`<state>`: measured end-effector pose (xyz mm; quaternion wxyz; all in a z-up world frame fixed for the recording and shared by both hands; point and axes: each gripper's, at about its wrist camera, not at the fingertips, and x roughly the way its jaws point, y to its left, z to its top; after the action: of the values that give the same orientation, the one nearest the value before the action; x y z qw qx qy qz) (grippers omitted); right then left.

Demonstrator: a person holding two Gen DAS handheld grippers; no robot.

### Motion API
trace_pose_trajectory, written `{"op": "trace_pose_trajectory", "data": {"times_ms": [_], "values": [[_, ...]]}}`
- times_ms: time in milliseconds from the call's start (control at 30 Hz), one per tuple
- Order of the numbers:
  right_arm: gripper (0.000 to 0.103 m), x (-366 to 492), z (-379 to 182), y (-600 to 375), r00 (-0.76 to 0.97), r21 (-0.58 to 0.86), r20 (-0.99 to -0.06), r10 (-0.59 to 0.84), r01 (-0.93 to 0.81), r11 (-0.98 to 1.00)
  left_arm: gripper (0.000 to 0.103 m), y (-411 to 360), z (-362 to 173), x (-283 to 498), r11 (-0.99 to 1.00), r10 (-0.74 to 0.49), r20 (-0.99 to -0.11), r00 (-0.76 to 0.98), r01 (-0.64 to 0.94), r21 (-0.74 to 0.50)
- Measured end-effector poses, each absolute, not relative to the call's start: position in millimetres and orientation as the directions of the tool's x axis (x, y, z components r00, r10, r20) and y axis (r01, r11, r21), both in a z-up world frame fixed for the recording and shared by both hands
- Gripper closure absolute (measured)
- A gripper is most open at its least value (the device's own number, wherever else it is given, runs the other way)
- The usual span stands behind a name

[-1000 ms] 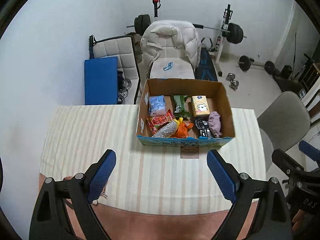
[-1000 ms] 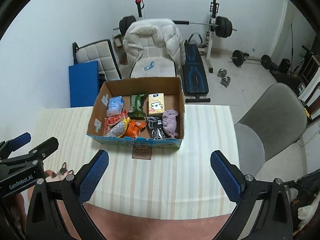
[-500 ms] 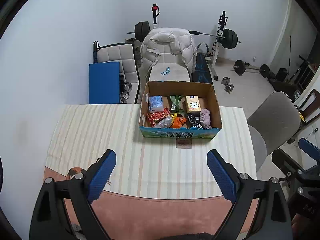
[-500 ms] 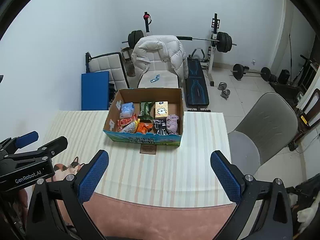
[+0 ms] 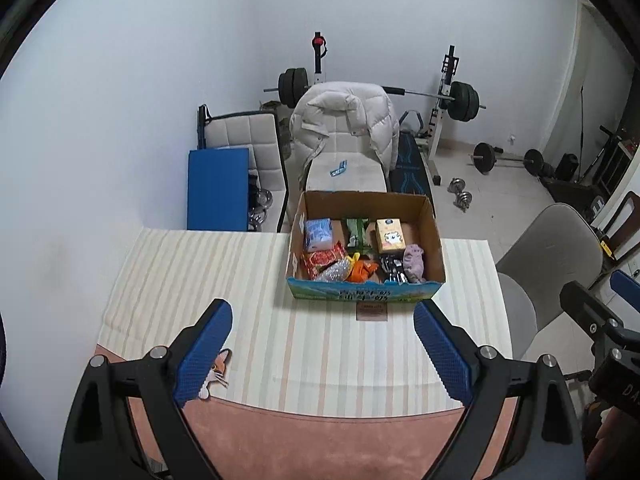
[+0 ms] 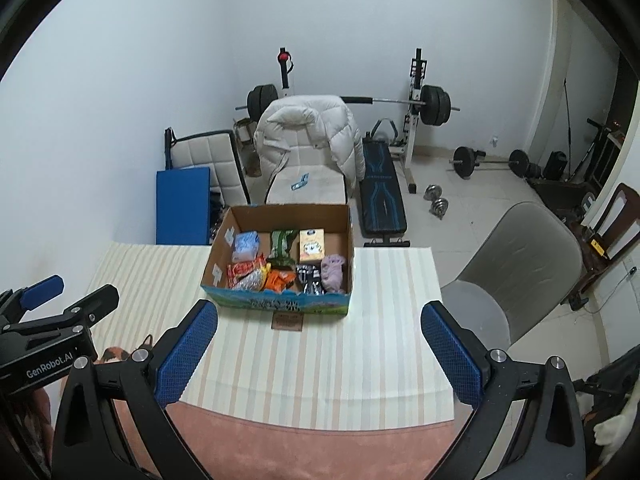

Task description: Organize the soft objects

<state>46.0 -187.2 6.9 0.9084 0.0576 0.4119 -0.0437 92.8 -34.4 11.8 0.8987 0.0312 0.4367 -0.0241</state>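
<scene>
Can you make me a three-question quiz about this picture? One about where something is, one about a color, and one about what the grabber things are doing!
1. Where is the purple soft toy?
A. On the grey chair
B. In the cardboard box, at its right side
C. On the floor by the weights

2. What colour are the pads on the right gripper?
A. Blue
B. Red
C. Yellow

3. What is the left gripper doing?
A. Squeezing a snack bag
B. Shut with nothing inside
C. Open and holding nothing

Answers:
1. B, the toy lies inside the box against its right wall, beside a dark packet.
2. A, both pads are blue with a dotted texture.
3. C, its fingers stand wide apart above the striped tablecloth, with nothing between them.
</scene>
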Motion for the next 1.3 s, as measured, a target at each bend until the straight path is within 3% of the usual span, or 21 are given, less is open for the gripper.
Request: {"op": "trace_pose_trajectory", "data": {"times_ms": [1300], "values": [[0.0, 47, 34, -183, 0.69, 0.045, -0.722, -0.051, 0.119, 0.992, 0.01, -35, 32, 89, 0.997, -0.021, -0.76, 0.649, 0.067, 0.029]]}}
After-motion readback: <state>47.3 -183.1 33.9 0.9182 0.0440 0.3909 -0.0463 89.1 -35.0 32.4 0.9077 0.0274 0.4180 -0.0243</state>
